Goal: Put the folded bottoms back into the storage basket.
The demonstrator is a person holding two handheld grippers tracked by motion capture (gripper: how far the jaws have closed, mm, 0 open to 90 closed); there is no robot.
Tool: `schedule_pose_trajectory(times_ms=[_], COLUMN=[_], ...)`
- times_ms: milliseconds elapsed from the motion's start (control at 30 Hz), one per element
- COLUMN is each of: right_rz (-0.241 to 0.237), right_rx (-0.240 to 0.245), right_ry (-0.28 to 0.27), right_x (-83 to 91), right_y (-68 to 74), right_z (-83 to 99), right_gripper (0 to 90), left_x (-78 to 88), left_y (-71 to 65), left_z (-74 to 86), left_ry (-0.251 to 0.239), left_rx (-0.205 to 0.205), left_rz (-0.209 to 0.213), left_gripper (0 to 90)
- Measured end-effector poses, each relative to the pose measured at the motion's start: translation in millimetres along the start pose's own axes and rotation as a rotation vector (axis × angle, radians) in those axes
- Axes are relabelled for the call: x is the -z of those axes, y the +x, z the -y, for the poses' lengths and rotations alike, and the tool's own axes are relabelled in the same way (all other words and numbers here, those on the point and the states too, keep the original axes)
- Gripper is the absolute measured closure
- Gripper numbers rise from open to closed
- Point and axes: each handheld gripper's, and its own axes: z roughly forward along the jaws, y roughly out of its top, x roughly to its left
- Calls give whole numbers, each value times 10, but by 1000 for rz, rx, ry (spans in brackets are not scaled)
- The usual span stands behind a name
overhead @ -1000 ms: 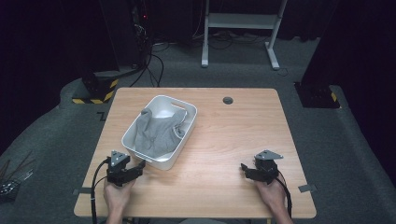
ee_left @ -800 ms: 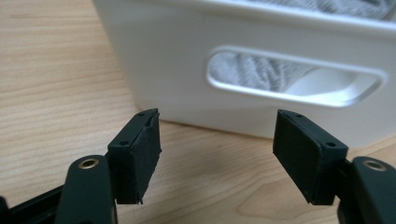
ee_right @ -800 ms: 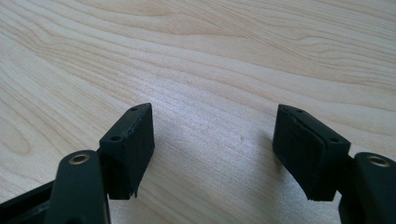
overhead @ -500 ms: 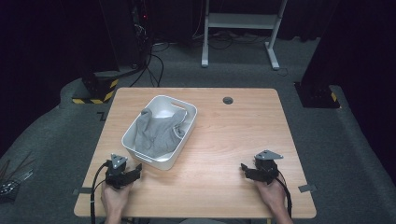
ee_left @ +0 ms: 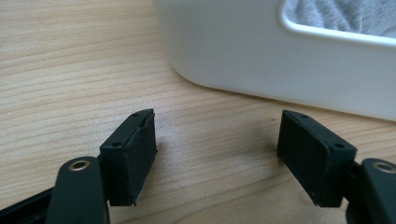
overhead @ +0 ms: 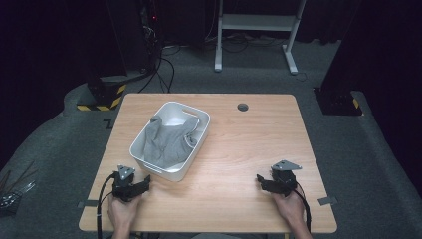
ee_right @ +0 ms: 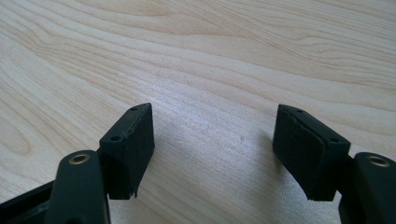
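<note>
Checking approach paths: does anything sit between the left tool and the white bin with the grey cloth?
Nothing visible does. The left tool rests open on the table, bare wood between it and the white bin holding the grey cloth.

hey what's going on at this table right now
A person sits at a wooden table with a two-jaw gripper in each hand. The left gripper rests close to the near corner of a white tub that holds a crumpled grey cloth; its jaws have just been opening, with nothing between them. The right gripper sits apart on bare wood, jaws open and empty. Neither touches the cloth.
</note>
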Motion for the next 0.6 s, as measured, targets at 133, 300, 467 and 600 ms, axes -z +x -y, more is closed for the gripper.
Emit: schedule_pose_trajectory(times_ms=[133, 300, 467, 600], right_rz=[0, 0, 2, 2], right_rx=[0, 0, -2, -3], right_ry=[0, 0, 0, 0], right_x=[0, 0, 0, 1], right_y=[0, 0, 0, 0], right_z=[0, 0, 0, 0], right_gripper=[293, 294, 293, 294], left_x=[-4, -4, -4, -4], left_y=[-4, -3, -5, -4], left_z=[0, 0, 0, 0], left_ry=[-2, -1, 0, -1], left_rx=[2, 4, 5, 6], left_rz=[-5, -11, -12, -12], left_gripper=[280, 275, 273, 273])
